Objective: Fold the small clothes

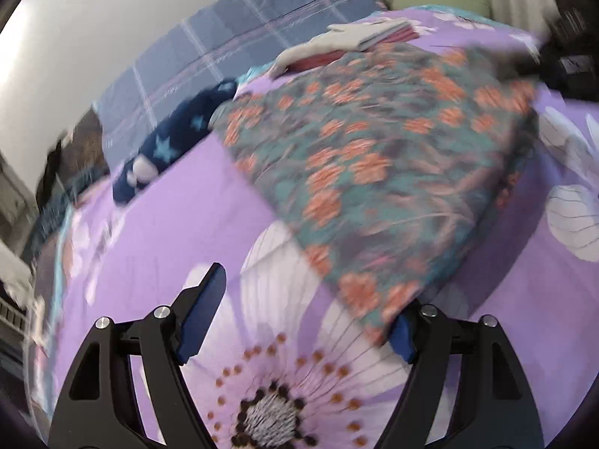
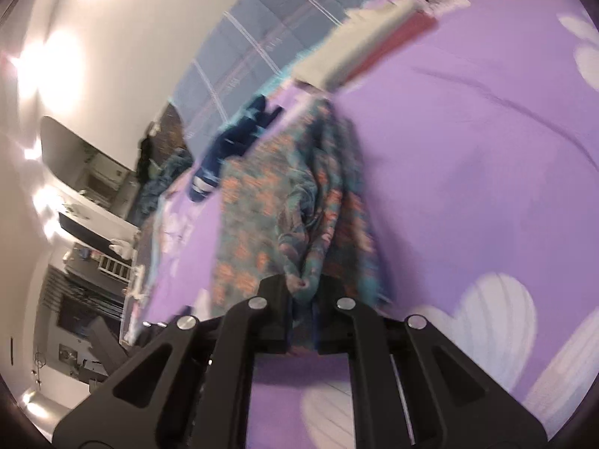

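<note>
teal garment (image 1: 374, 157) seemingly orange-flowered, purple bedsheet (image 1: 187, 217)

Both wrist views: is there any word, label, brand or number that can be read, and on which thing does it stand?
None can be read.
The floral garment, held by the right gripper, shows only its pattern.
The purple bedsheet shows only printed flowers.
The folded clothes and the navy star garment are too blurred to show any label.
The left gripper bears no marking.
</note>
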Available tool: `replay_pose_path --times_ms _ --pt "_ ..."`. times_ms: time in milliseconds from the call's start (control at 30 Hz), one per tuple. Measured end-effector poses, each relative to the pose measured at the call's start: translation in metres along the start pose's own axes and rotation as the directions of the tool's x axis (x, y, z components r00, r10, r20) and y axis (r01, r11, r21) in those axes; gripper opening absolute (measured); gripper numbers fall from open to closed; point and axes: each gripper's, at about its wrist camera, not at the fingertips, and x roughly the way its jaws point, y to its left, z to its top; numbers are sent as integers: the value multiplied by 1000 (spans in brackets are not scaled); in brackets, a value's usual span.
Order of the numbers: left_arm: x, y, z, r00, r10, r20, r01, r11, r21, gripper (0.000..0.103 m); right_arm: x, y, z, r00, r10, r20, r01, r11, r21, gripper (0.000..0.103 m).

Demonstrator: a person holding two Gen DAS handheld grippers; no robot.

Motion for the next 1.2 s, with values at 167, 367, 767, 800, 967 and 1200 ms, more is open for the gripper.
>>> replay_pose_path --times_ms 167,367,767,800,967,1200 --pt "-2 19 -5 998 -58 -14 57 995 -87 78 3 -24 -15 998 15 -53 -12 998 66 7" --pt "-12 19 -11 996 -91 4 91 989 -120 75 -24 2 -7 998 -49 50 52 996 -73 13" --pt "-19 28 -29 945 -326 -29 309 917 -252 26 20 0 -17 975 -224 0 219 955 -199 12" --pt "-23 30 -30 937 -348 -27 330 910 -250 22 18 5 -16 972 -236 7 232 948 -220 12" --pt "-58 44 -15 904 -416 97 426 871 -246 13 1 26 -10 981 -186 49 192 947 -258 16" --pt "-14 19 11 901 -430 62 432 872 -230 12 22 27 -7 984 -175 -14 166 953 -252 14"
